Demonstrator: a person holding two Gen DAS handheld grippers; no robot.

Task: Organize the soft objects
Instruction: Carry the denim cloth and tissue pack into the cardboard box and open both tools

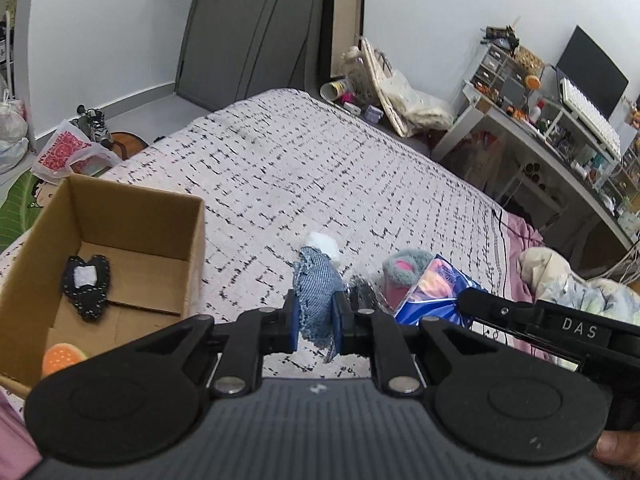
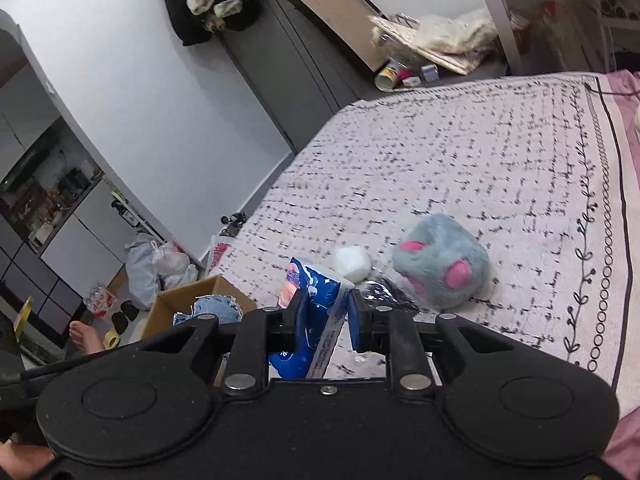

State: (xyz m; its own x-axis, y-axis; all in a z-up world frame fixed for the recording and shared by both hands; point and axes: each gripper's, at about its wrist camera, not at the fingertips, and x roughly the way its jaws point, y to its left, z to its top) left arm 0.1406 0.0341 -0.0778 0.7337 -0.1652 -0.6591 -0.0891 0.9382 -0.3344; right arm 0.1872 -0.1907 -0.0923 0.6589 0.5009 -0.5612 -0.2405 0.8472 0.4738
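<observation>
My left gripper point(image 1: 316, 316) is shut on a piece of blue denim cloth point(image 1: 316, 292), lifted above the bed. My right gripper point(image 2: 324, 316) is shut on a blue printed packet point(image 2: 310, 320), also seen as the packet point(image 1: 432, 292) in the left wrist view. A grey plush toy with pink ears point(image 2: 440, 264) lies on the bedspread, beside a white soft ball point(image 2: 354, 262). The plush toy point(image 1: 404, 266) and the white ball point(image 1: 324, 242) lie beyond the denim. An open cardboard box point(image 1: 100, 220) at the left holds a black patch point(image 1: 86, 284) and an orange burger-like toy point(image 1: 64, 358).
The bed carries a white bedspread with black dashes point(image 1: 320, 168). A crumpled blanket point(image 1: 568, 280) lies at its right. A cluttered desk point(image 1: 560, 136) stands along the right wall. Bags point(image 2: 160, 268) and a person's bare foot point(image 2: 86, 336) are on the floor left of the bed.
</observation>
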